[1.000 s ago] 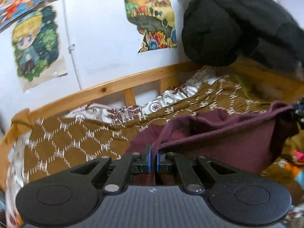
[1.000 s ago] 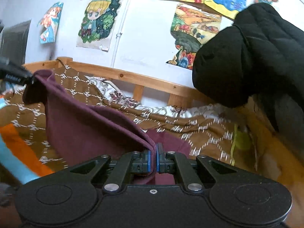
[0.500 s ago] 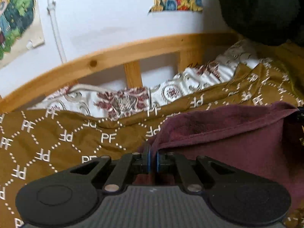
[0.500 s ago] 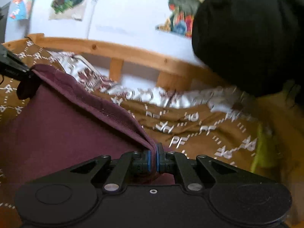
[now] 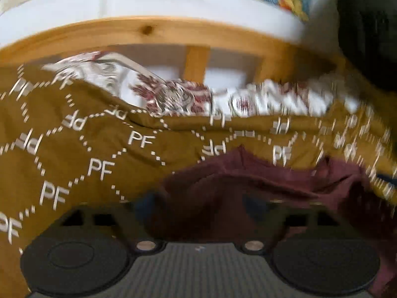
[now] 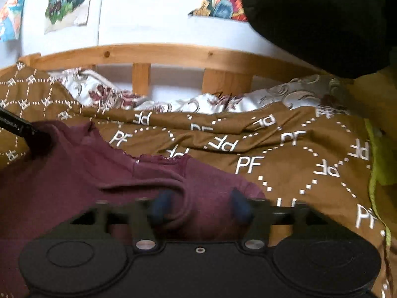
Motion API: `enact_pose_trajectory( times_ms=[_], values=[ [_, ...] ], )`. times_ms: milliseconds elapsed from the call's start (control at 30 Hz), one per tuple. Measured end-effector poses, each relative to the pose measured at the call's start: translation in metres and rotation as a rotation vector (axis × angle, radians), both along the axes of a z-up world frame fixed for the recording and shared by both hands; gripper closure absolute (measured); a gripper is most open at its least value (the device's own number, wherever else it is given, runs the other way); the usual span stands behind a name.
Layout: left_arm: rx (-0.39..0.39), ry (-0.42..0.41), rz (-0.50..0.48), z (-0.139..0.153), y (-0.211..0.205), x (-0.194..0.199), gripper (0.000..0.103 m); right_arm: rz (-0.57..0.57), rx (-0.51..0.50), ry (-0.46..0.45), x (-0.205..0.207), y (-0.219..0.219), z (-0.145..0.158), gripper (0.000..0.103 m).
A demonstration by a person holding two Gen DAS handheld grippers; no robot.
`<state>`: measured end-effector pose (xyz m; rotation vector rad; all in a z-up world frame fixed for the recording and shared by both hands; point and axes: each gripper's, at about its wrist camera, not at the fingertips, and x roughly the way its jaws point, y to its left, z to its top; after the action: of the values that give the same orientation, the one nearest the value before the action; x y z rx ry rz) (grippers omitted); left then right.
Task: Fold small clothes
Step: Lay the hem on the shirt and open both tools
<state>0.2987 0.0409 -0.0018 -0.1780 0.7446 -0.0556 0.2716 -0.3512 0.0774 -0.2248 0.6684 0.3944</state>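
Opening both sets of jaws, the left gripper point(image 5: 198, 206) and right gripper point(image 6: 198, 204) release the soft maroon knit garment point(image 6: 82, 173) onto the brown PF-patterned bedspread point(image 6: 285, 154) (cloth between, unpinched), likely to settle a fold.

The garment point(image 6: 74, 173) under my black, blue-padded fingers point(image 6: 161, 206) is a plain dark maroon, lying on a mustard-brown bedspread point(image 6: 285, 154) crossed with white dotted diamonds and white "PF" letters. Behind it I see a white sheet point(image 6: 104, 92) with dark red flowers and grey swirls, a honey-coloured pine rail point(image 6: 173, 52), and a white wall point(image 6: 148, 12) with bright multicoloured cartoon posters point(image 6: 67, 0). At the right are a black bundle point(image 6: 322, 19) and a yellow-green cloth point(image 6: 379, 164).
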Motion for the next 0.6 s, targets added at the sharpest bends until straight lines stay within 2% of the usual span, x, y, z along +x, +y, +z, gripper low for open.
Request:
enact_pose_trajectory(
  times_ms=[67,167,267,367,500,533,567,600],
  values=[
    [-0.055,-0.03,0.022,0.003,0.01,-0.011,0.005,-0.001,0.021,-0.03,-0.011,-0.004,0.006,0.015],
    [-0.092,-0.027,0.07,0.002,0.022,-0.025,0.003,0.02,0.01,-0.061,-0.027,-0.007,0.011,0.002],
    [-0.063,0.001,0.103,-0.002,0.025,-0.035,0.003,0.08,-0.069,-0.057,-0.038,0.001,0.005,0.002],
    [-0.014,0.014,0.108,-0.007,0.021,-0.044,0.002,0.093,-0.153,-0.035,-0.041,0.011,-0.006,0.003],
    [0.039,0.018,0.087,-0.012,0.011,-0.055,0.001,0.067,-0.232,-0.028,-0.035,0.019,-0.019,0.02],
    [0.05,0.021,0.079,-0.013,0.01,-0.057,0.001,0.055,-0.244,-0.036,-0.035,0.018,-0.021,0.034],
    [0.058,0.024,0.072,-0.015,0.008,-0.059,0.001,0.036,-0.251,-0.052,-0.034,0.016,-0.021,0.054],
    [0.062,0.027,0.067,-0.016,0.008,-0.061,0.001,0.011,-0.247,-0.063,-0.032,0.013,-0.019,0.064]
  ],
)
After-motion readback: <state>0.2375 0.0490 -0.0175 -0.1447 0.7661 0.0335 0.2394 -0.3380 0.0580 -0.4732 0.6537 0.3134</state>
